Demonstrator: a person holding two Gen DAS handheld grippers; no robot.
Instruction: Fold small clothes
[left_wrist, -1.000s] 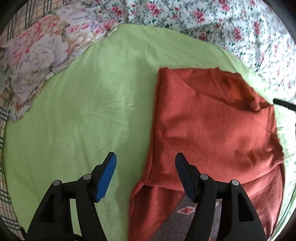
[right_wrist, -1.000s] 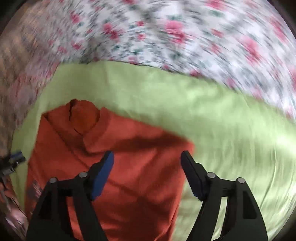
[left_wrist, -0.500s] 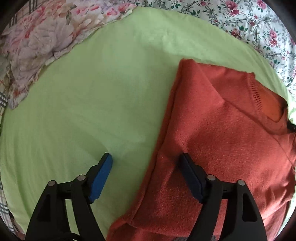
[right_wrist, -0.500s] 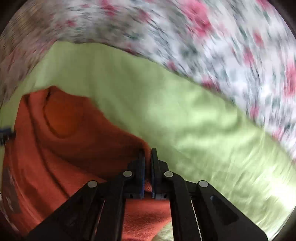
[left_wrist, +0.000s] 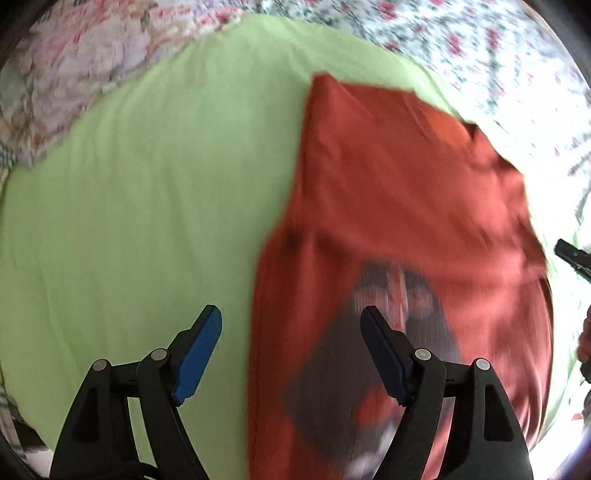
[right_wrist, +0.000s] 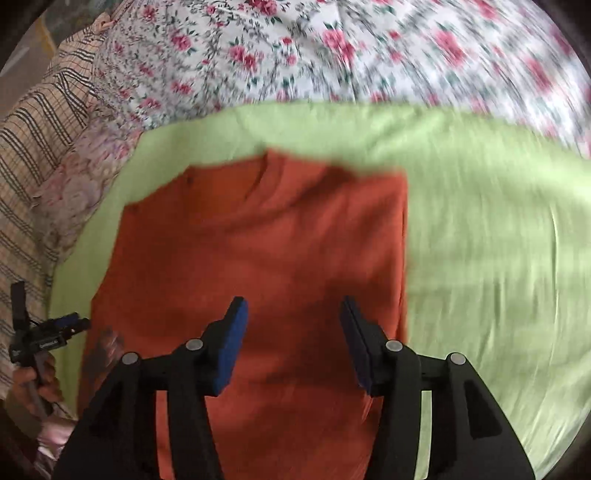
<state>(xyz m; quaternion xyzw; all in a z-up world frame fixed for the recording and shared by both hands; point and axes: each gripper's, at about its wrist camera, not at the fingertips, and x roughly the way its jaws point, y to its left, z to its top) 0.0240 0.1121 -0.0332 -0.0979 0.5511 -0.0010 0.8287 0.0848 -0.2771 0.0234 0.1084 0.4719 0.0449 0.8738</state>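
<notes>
A small rust-orange sweater (left_wrist: 399, 206) lies on a light green cloth (left_wrist: 147, 192), its sides folded inward. A dark grey printed patch (left_wrist: 369, 369) shows on its near part in the left wrist view. My left gripper (left_wrist: 291, 321) is open and empty, straddling the sweater's left edge just above it. In the right wrist view the sweater (right_wrist: 266, 258) lies flat with a straight right edge. My right gripper (right_wrist: 293, 314) is open and empty above the sweater's near right part. The left gripper (right_wrist: 48, 336) also shows at that view's left edge.
The green cloth (right_wrist: 498, 258) lies on a floral bedsheet (right_wrist: 369, 48). A pale floral pillow (left_wrist: 66, 85) sits at the far left, with a plaid fabric (right_wrist: 33, 147) beside it. The right gripper's tip (left_wrist: 572, 254) shows at the left view's right edge.
My right gripper was shut on the sweater's right side half a second ago; it has let go, opened and pulled back. My left gripper drew back toward the sweater's near end.
</notes>
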